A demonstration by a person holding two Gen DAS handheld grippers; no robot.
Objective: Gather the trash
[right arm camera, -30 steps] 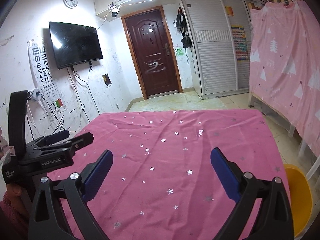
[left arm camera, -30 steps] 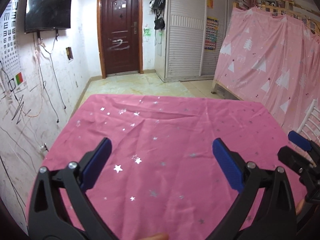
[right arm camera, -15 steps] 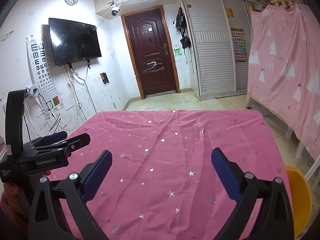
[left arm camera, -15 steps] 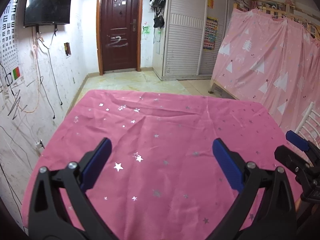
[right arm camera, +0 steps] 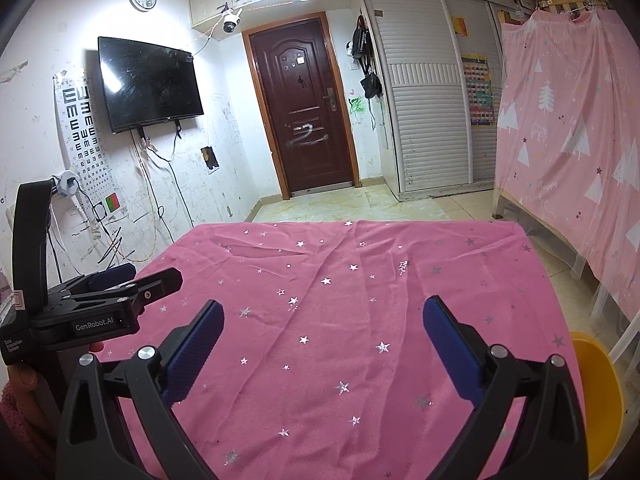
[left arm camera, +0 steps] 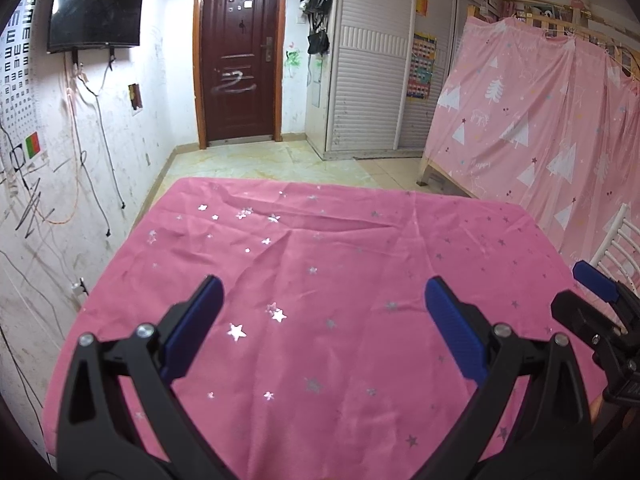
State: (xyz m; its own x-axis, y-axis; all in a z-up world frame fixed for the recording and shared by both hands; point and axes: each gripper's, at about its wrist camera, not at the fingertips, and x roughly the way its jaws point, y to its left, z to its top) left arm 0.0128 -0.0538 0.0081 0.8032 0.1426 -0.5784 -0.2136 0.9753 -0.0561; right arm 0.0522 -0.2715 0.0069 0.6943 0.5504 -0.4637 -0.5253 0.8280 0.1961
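- Trash is the thing to collect, but no piece of it shows in either wrist view; I cannot tell where it lies, only that it is not on the part of the table that we see.
- Ahead of both grippers and below them spreads the table (right arm camera: 400, 360), covered with a pink cloth with silver stars; the cloth is wrinkled and nothing stands on it.
- Beyond the far edge of the table are the tiled floor, a dark brown door (right arm camera: 308, 112) and a white wardrobe (right arm camera: 432, 92); a pink curtain (left arm camera: 540, 132) hangs to the right of the grippers, and a black television (right arm camera: 148, 82) is on the wall to the left.
- To the right of the right gripper, just beside the table corner and lower, is a yellow seat or tub (right arm camera: 596, 396); I cannot tell which it is.
- Left gripper (left arm camera: 322, 320) hovers over the near part of the cloth, its blue fingers wide apart and holding nothing.
- Right gripper (right arm camera: 322, 332) is the same: fingers wide apart, empty, above the cloth.
- My judgement: the step in hand is the search, before any pick. The next move calls for turning the grippers to look around the table or to the floor until some trash is found.
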